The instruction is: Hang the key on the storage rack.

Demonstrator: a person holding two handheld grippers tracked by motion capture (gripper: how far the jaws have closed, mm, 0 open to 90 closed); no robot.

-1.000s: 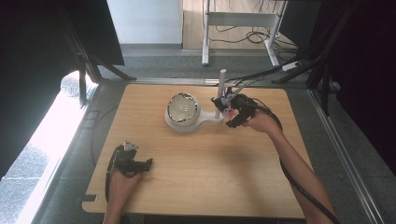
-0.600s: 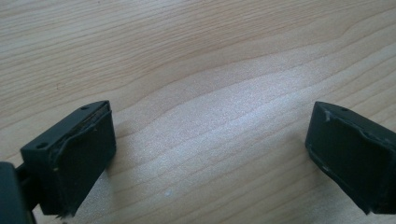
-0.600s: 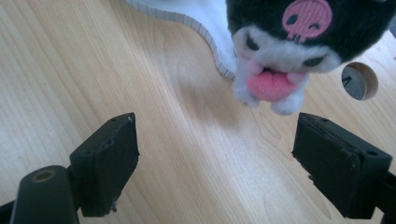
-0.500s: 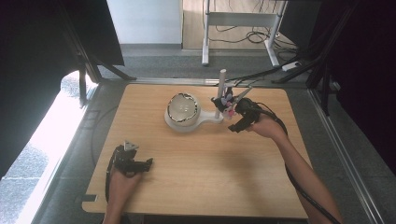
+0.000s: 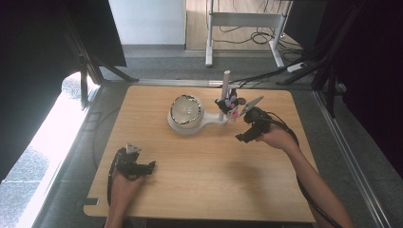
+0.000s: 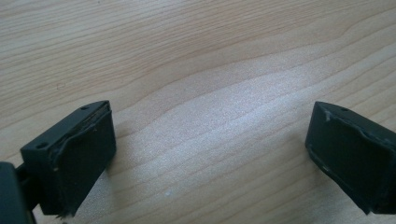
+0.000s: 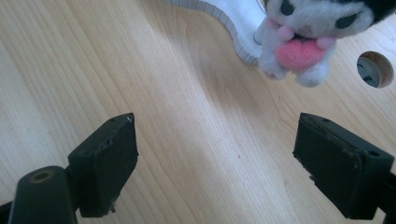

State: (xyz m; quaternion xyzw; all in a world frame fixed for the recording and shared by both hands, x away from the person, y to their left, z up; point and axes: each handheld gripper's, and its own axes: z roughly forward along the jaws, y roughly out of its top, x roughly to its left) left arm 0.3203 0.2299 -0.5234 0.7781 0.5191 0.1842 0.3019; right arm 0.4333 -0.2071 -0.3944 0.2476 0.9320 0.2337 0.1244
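Your left gripper (image 6: 205, 154) is resting spread over bare table (image 5: 199, 185) | your right gripper (image 7: 219, 158) is hovering spread just beside the plush toy (image 7: 303, 32).

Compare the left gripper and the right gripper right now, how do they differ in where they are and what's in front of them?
The left gripper sits near the wooden table's front left, facing bare wood; the right gripper is at the far right, beside the white stand. A plush toy hangs just beyond the right gripper's jaws, while nothing lies before the left's. Both are open, holding nothing.
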